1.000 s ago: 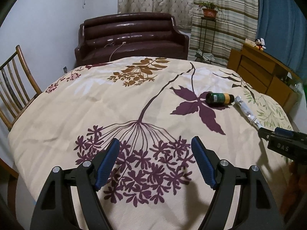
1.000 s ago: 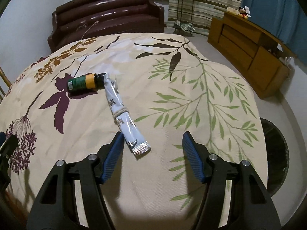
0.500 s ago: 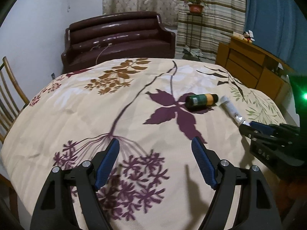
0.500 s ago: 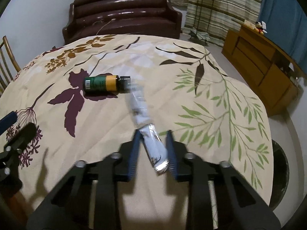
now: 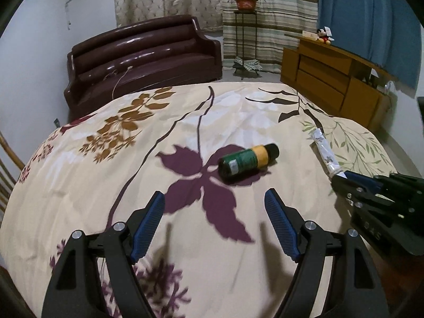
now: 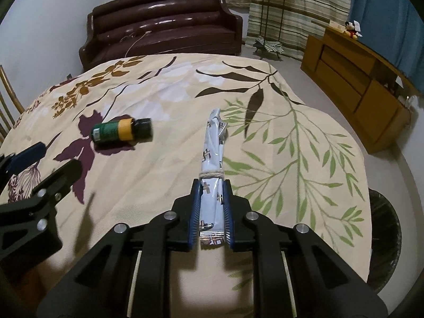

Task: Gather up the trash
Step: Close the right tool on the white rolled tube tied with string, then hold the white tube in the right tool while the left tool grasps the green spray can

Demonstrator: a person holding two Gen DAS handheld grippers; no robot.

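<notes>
- Clamping the rolled wrapper (image 6: 213,159), the right gripper (image 6: 211,206) is pressing both blue pads against its near end, just behind the string tied around the roll.
- The wrapper is extending forward from the right gripper, over the floral bedspread (image 6: 278,145).
- The left gripper (image 5: 214,222) is hovering over the bedspread with its jaws standing wide apart and nothing between them.
- The bottle (image 5: 247,160) is lying on its side just ahead of the left gripper, on a purple leaf print.
- In the right wrist view, the bottle (image 6: 122,131) is lying ahead and to the left of the right gripper, apart from the wrapper.
- A dark bin (image 6: 384,238) is standing on the floor to the right of the right gripper.
</notes>
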